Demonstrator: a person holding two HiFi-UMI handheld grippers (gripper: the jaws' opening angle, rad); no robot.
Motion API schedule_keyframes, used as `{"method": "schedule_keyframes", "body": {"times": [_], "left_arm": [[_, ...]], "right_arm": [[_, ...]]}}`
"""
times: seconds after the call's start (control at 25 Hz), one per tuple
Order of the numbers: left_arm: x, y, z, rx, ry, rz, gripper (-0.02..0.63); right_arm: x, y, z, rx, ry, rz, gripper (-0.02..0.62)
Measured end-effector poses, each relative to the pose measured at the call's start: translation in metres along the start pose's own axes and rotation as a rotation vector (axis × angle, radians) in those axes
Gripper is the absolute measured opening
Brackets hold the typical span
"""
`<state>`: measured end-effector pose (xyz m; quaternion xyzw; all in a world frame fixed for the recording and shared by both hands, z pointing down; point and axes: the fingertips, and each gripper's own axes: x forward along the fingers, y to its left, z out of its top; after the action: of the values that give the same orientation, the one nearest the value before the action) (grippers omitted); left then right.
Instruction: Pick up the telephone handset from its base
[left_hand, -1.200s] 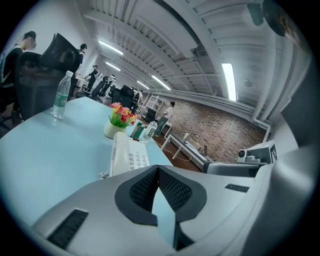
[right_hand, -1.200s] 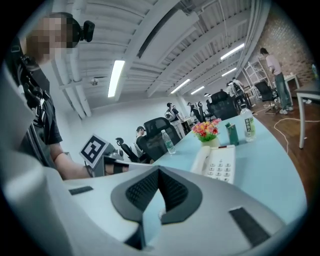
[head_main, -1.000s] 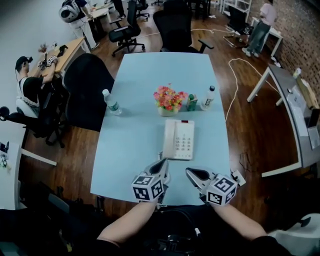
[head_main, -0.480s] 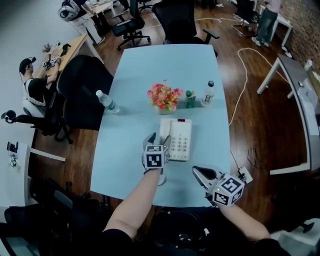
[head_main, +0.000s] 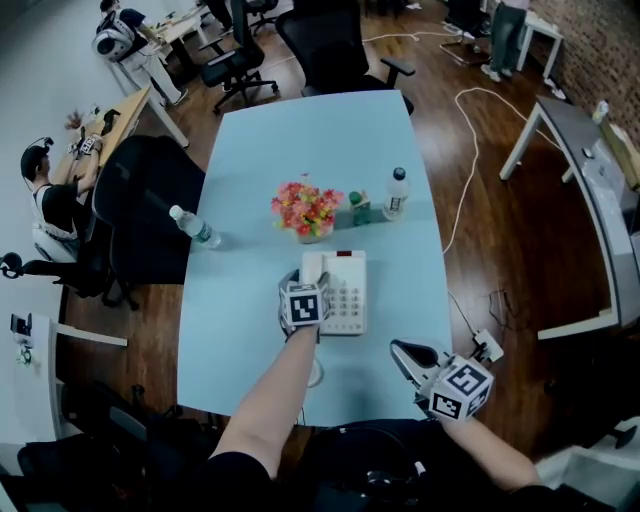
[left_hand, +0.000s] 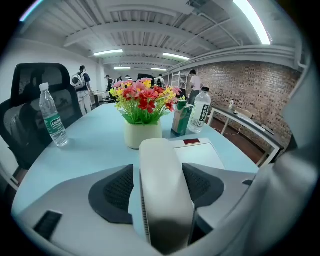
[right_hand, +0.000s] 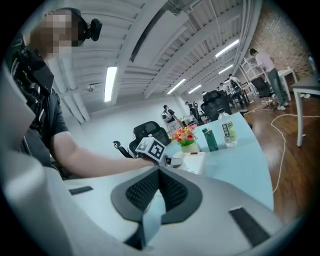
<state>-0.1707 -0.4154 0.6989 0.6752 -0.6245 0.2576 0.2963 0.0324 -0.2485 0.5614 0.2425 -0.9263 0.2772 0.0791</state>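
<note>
Nearest: right tongs (head_main: 403, 349) by front edge of counter (head_main: 230, 340), pads together, empty, idle
Mid: left tongs (head_main: 308, 282) now reach out over phone; second ago shut, back near counter edge
Jaws opening wide, straddle handset (left_hand: 162, 195), pads not yet pressing
Handset lies on base (head_main: 348, 292), unlifted
Reach looks done; squeeze and lift remain

the left gripper (head_main: 302, 288) has come forward, jaws opening astride the handset (left_hand: 162, 195), seemingly clear of it.
</note>
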Motion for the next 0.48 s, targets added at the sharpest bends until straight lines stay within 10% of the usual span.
{"method": "schedule_keyframes", "body": {"times": [0.48], "left_arm": [[-0.01, -0.004, 0.005, -0.022, -0.018, -0.038, 0.238]], "right_arm": [[0.005, 0.015, -0.003, -0.001, 0.002, -0.01, 0.018]]}}
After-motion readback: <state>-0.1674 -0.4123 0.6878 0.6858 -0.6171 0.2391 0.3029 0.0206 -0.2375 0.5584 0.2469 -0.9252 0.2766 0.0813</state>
